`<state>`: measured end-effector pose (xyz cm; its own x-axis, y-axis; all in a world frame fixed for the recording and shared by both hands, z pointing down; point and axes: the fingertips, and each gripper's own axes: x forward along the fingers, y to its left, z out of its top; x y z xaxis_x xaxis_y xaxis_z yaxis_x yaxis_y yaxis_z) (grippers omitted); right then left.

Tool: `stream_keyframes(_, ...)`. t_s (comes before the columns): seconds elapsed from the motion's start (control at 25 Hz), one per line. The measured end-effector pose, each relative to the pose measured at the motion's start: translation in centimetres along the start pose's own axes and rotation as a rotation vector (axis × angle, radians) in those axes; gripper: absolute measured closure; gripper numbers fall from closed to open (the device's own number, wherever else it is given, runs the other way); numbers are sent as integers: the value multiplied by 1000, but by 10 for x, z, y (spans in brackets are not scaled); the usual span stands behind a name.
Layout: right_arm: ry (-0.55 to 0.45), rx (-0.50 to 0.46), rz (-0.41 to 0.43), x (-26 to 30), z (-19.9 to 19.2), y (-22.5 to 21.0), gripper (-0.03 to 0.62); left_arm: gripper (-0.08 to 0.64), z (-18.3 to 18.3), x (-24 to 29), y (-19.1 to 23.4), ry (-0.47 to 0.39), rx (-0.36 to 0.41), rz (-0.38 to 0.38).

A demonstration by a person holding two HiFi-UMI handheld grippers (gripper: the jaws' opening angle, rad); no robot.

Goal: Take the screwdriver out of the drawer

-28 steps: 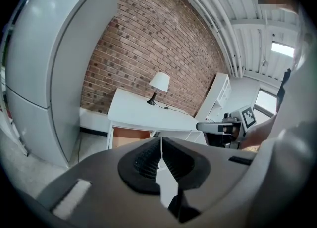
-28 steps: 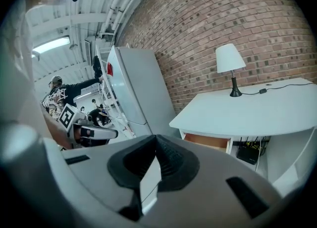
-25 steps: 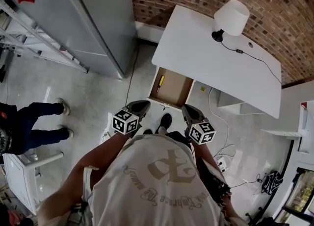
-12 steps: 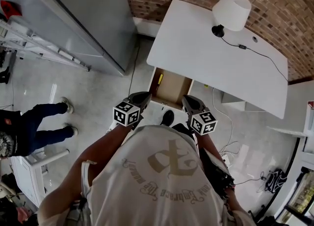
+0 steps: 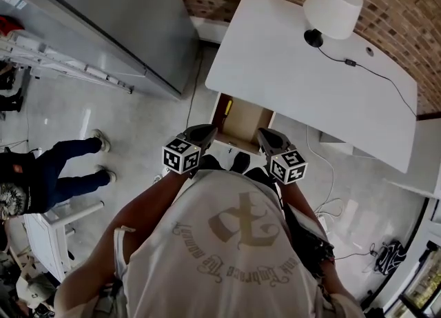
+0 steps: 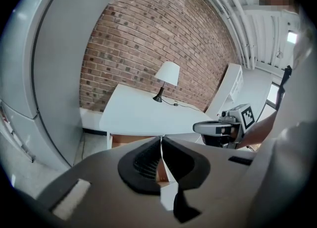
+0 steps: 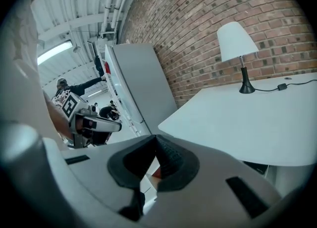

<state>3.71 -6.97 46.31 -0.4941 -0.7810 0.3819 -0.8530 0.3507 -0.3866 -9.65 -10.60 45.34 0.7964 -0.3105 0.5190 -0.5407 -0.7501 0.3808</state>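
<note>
Bright, even light, soft shadows. Gripper views w/ strong fisheye & black corners; jaws up close blurry, brick wall (image 6: 148, 34) beyond sharp. Glare on floor (image 5: 86, 113) left of left gripper (image 5: 207, 130).

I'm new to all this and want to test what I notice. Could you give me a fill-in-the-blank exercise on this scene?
1. The drawer under the white table stands ____.
2. The screwdriver at the drawer's left side has a ____ handle.
3. The lamp stands on the table, in front of a ____ wall.
4. The left claw and the right claw are shut and hold ____.

Missing words: open; yellow; brick; nothing.
</note>
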Motion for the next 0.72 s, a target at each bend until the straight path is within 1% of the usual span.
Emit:
stream_keyframes(0.2,17,14,12,6,-6,-7,586,546,-4,0,2,23,-4,16)
stream_keyframes(0.36,34,20,11,13,-10,-9,586,546,-10,2,10,42,-23,25)
stream_keyframes(0.52,38,35,-3,16,-15,-11,586,546,-18,12,16,67,-51,17)
stream_keyframes(0.72,50,71,-31,15,-27,-15,586,546,-27,24,22,102,-56,4)
